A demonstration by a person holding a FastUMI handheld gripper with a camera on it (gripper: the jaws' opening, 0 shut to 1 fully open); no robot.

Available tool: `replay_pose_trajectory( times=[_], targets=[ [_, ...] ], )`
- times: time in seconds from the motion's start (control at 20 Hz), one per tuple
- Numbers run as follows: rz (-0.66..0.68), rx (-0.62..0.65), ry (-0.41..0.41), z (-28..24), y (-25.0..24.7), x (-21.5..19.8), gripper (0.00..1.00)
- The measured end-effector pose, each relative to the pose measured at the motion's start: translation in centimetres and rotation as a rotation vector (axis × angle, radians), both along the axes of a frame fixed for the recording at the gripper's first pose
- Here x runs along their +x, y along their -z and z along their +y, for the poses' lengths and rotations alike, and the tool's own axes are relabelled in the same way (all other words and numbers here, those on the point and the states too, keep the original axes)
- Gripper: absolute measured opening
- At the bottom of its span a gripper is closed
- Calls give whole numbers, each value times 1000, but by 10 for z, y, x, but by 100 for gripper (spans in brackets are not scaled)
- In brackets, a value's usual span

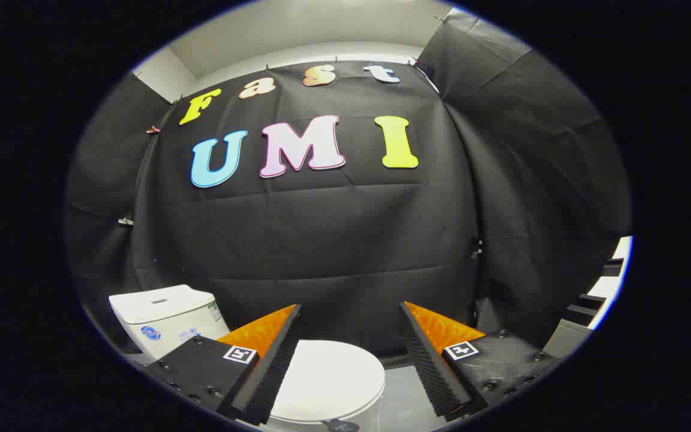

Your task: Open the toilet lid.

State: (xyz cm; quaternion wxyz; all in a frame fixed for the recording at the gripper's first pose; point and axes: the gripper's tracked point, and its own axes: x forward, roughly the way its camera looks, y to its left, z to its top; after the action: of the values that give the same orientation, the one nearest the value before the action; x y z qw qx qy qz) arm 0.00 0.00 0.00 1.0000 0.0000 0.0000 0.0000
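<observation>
To the left of the claw, beyond its left finger, stands the white toilet tank [162, 318] with a blue sticker on its front. The gripper [350, 312] has its fingers spread wide apart, and they pinch nothing. Between the two fingers, and lower than their tips, lies the white toilet lid [327, 378], closed flat on the bowl and touching neither finger. To the right of the lid, beside the right finger, a strip of pale grey floor [402, 399] is visible.
</observation>
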Motion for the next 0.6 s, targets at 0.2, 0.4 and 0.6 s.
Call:
replay_pose_trajectory(
  times=[0.2, 0.4, 0.6],
  targets=[
    [14, 1, 2, -2, 5, -1, 98],
    [21, -1, 1, -2, 7, 1, 98],
    [39, 11, 0, -2, 13, 1, 98]
  ],
)
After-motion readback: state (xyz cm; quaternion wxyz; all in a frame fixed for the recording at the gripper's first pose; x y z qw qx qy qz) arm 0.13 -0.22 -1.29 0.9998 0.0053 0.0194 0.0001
